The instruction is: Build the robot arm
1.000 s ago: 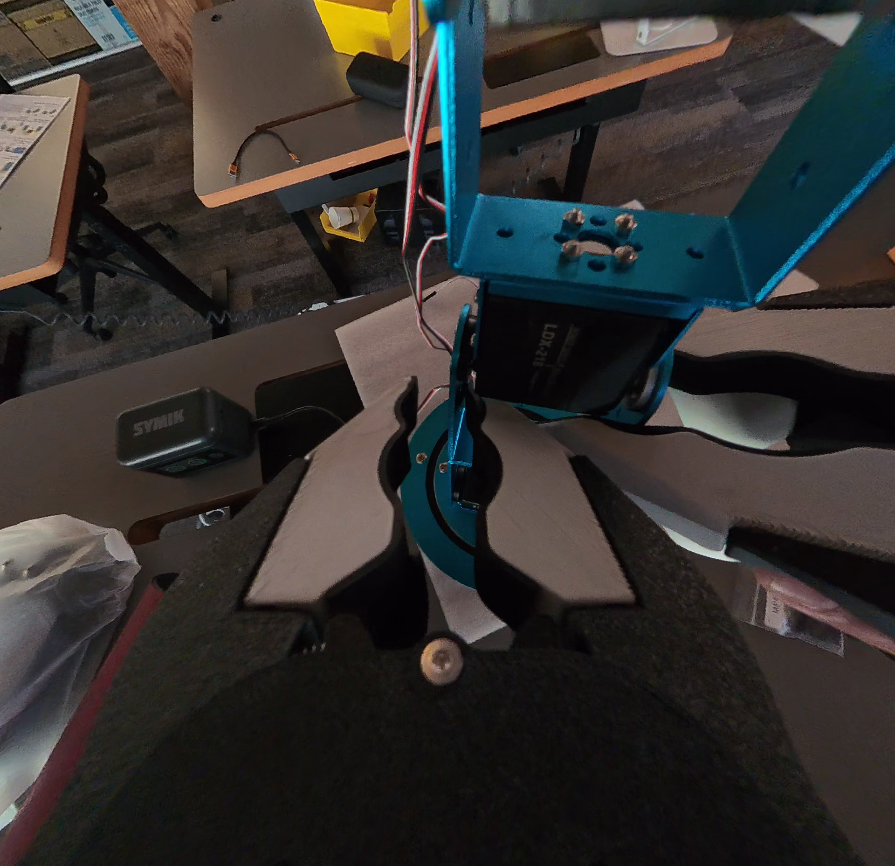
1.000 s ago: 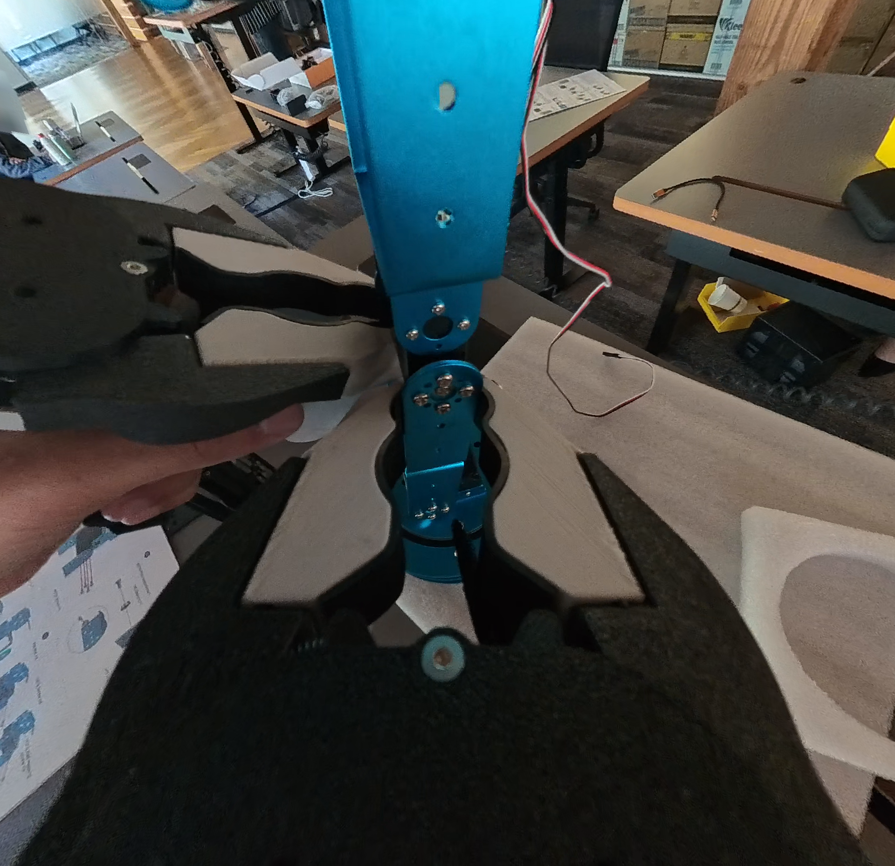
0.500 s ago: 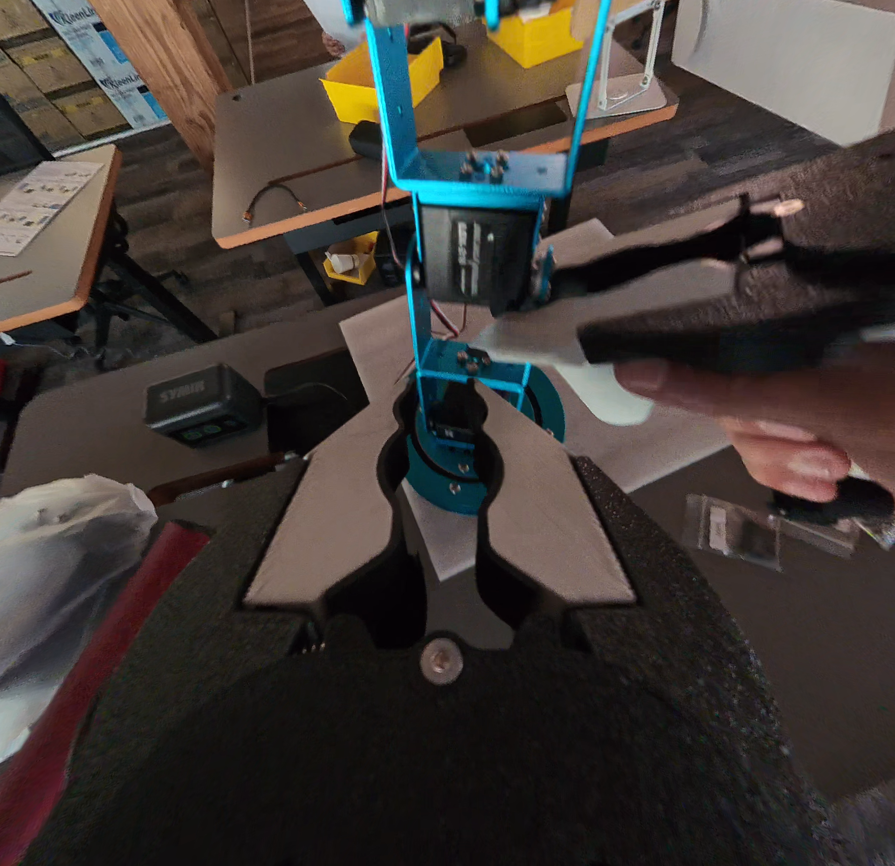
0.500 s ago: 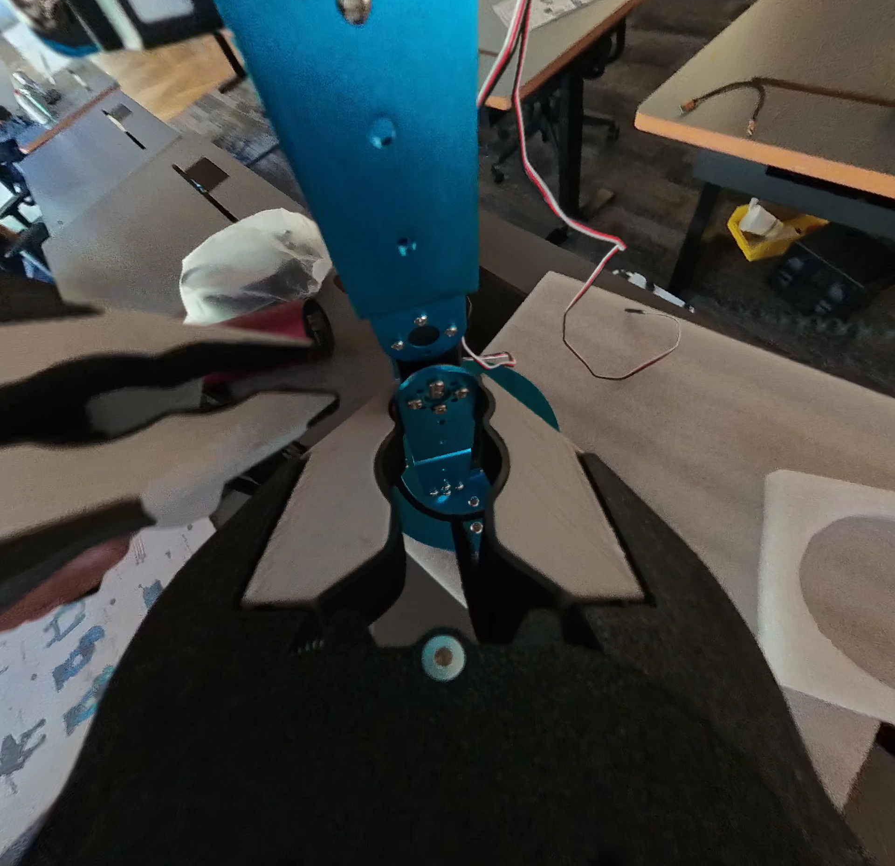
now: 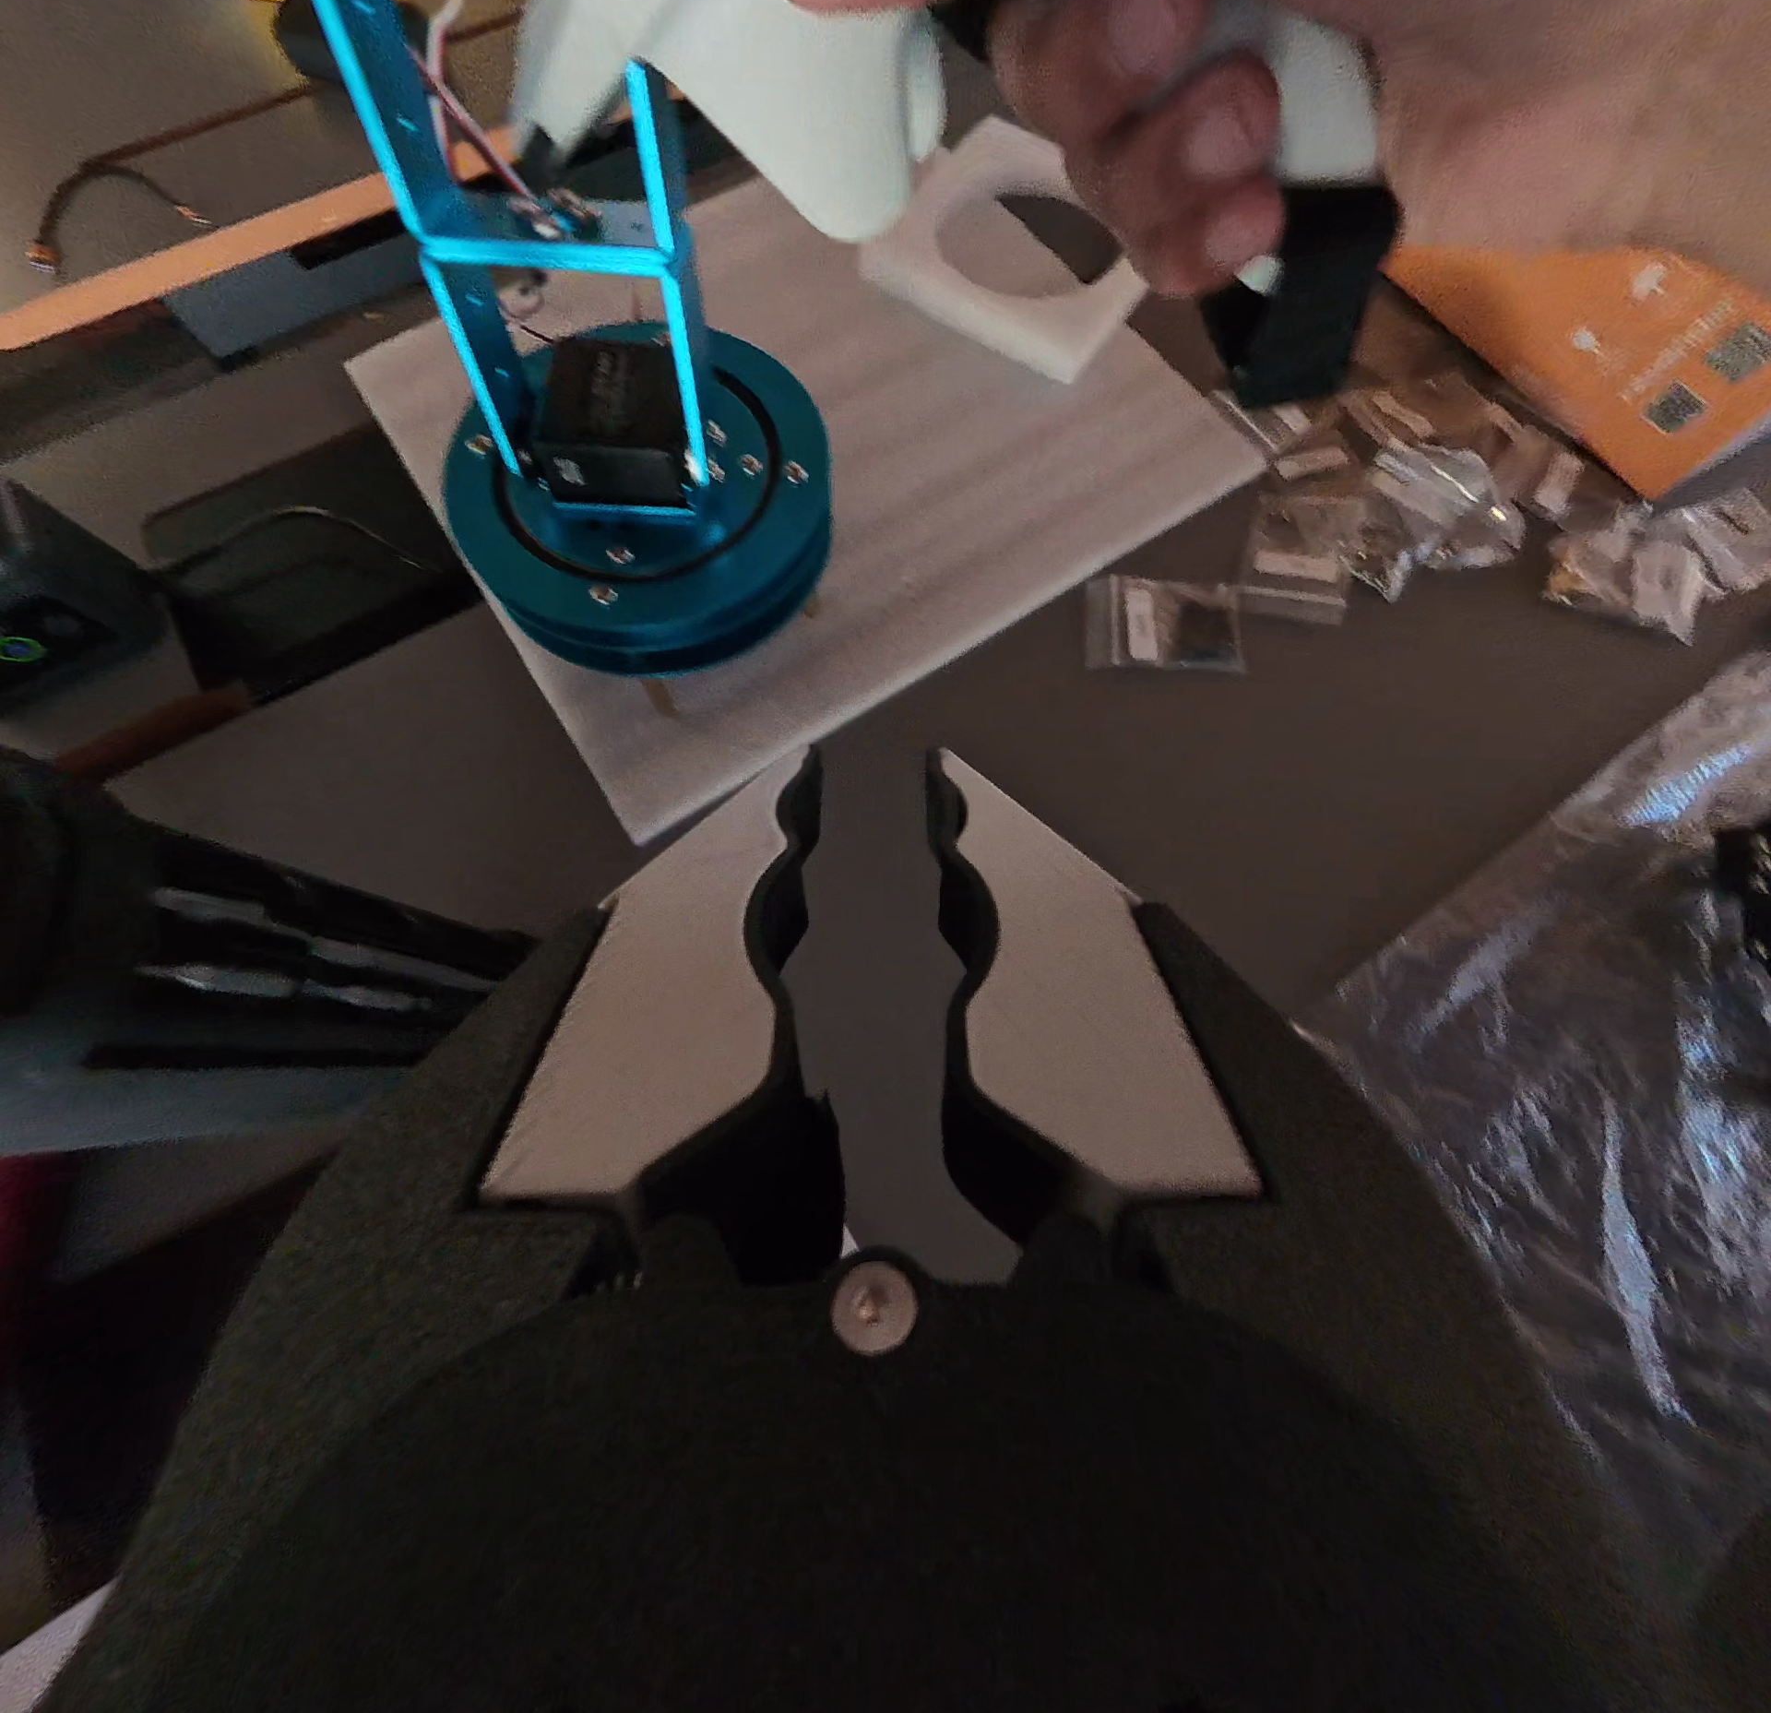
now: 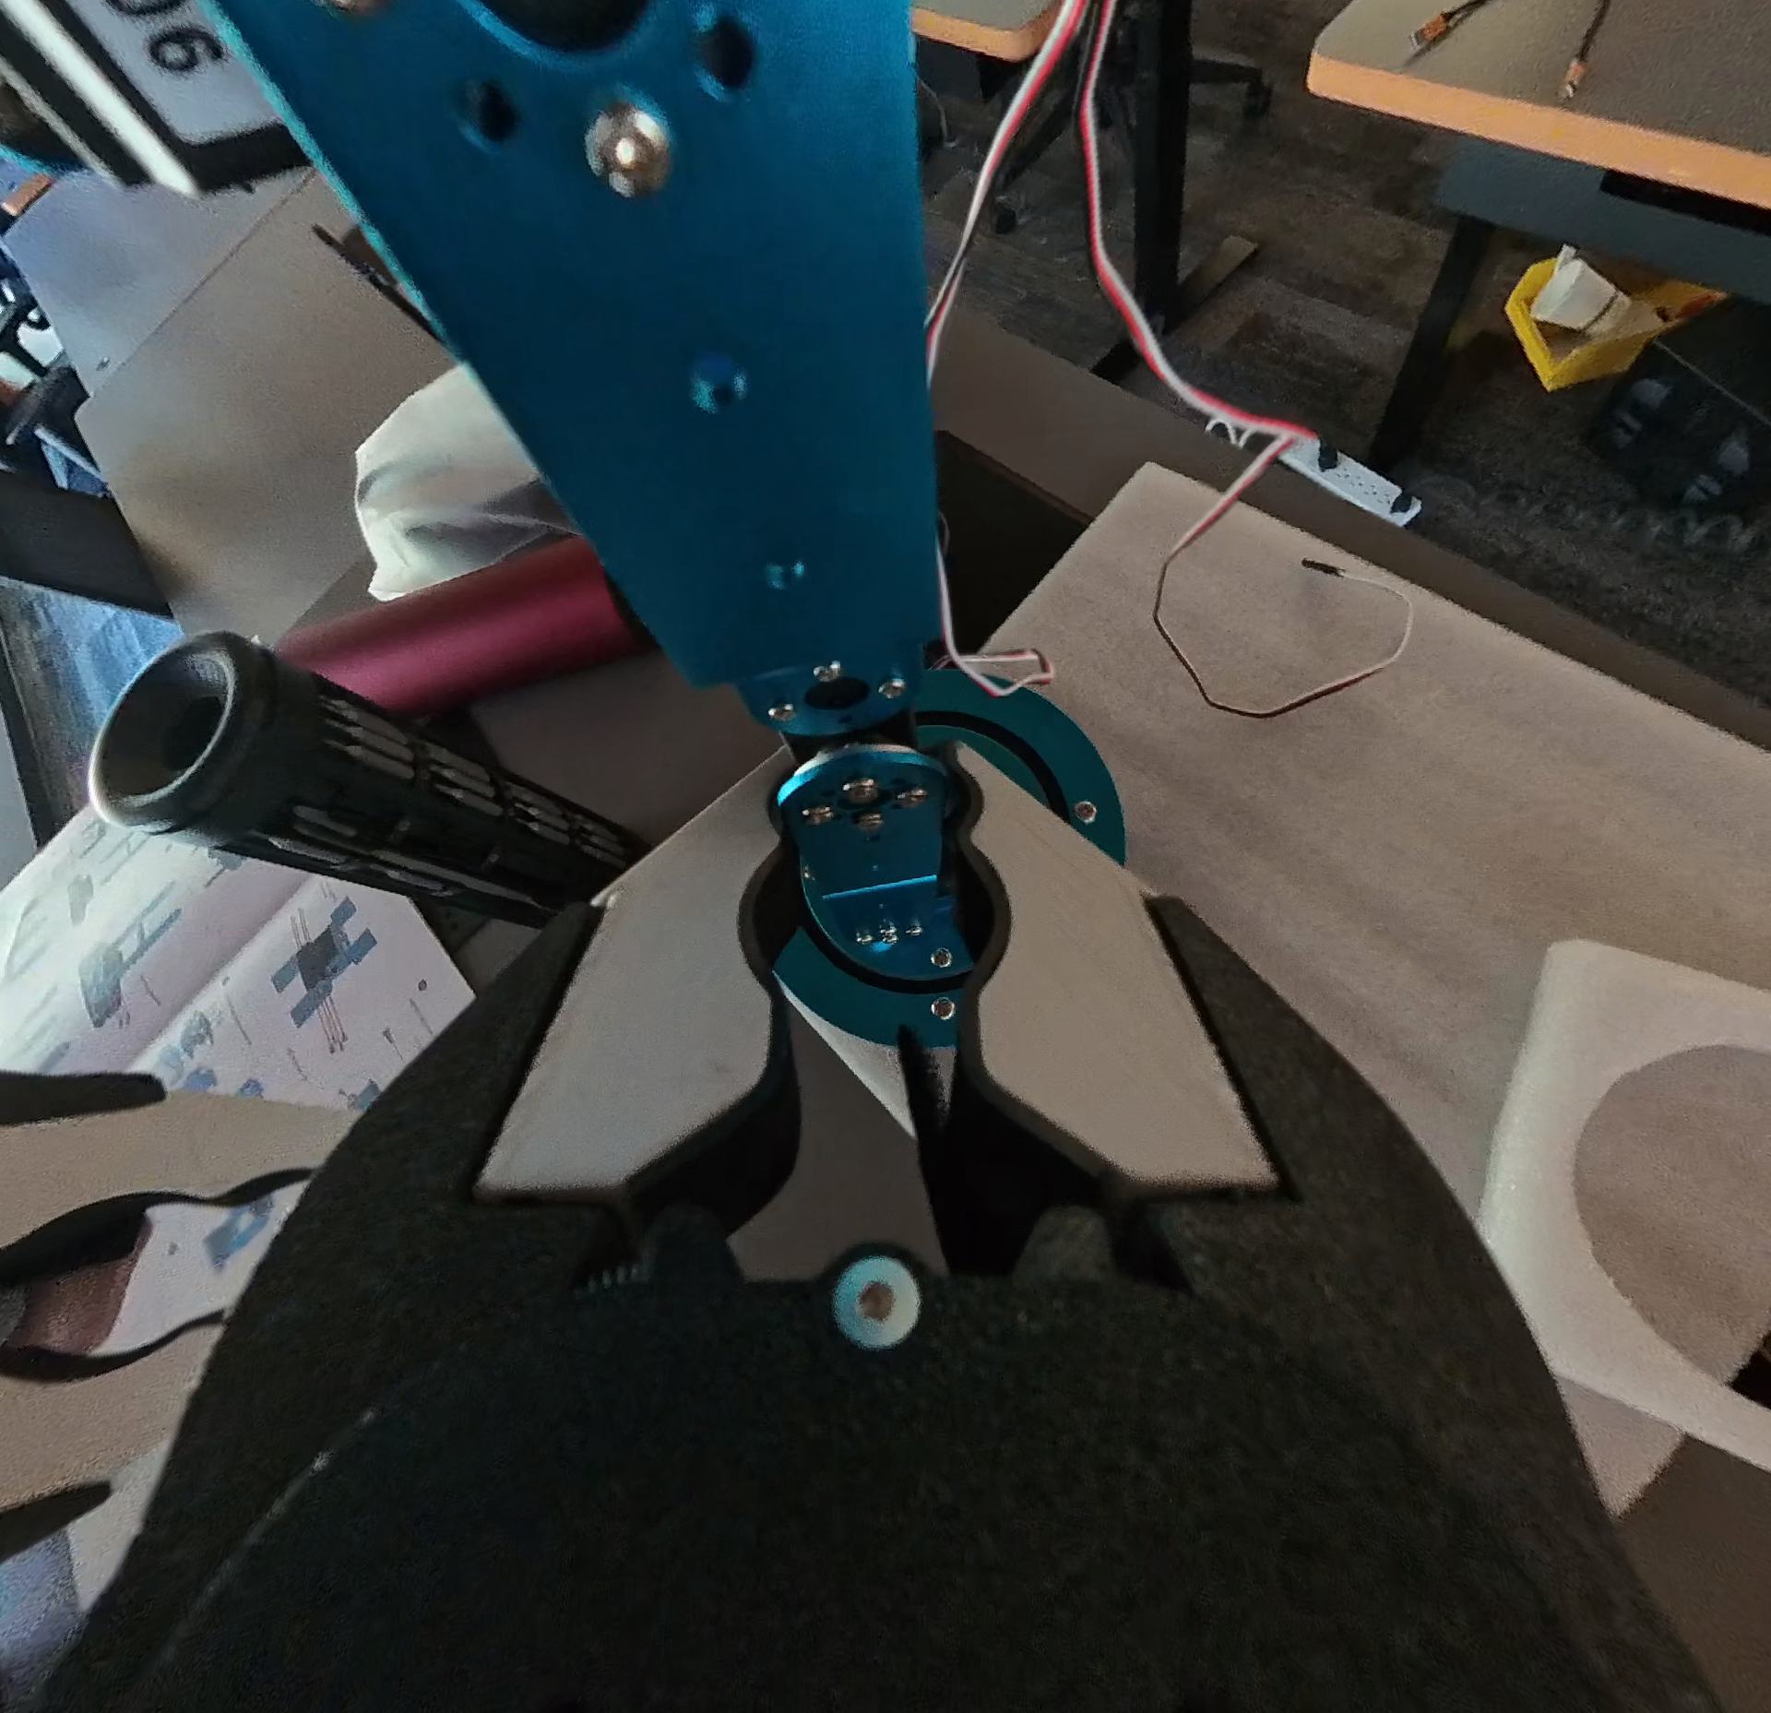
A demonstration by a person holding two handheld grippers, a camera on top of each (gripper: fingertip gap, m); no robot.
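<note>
A blue metal robot arm stands on its round base [image 5: 637, 603] on a white foam sheet [image 5: 958, 479], with a black servo [image 5: 604, 440] between its upright brackets. My left gripper [image 5: 872, 766] is open and empty above the dark table, in front of the sheet's near corner and apart from the base. My right gripper [image 6: 867, 776] is shut on the arm's lower blue bracket [image 6: 877, 900], just above the base ring [image 6: 1064, 766]. The arm's wide blue link [image 6: 671, 325] rises over it. A hand [image 5: 1198, 86] holds the right gripper's handle. The left gripper's fingers [image 6: 144, 1140] show blurred at lower left.
A white foam block with a round hole [image 5: 1006, 268] lies on the sheet. Several small parts bags [image 5: 1342, 536], an orange box [image 5: 1629, 354] and a crinkled plastic bag [image 5: 1533, 1140] lie to the right. A black ribbed tube [image 6: 364, 785], a maroon roll [image 6: 460, 632] and a printed sheet [image 6: 240, 996] lie to the left. About 15 cm separates my left fingertips from my right. The left gripper is farther from the black servo [image 5: 604, 440], some 12 cm, than the right, some 6 cm.
My left gripper has let go of the blue arm near its base and drawn back toward me, now empty. My right gripper has kept its hold on the lower bracket.
</note>
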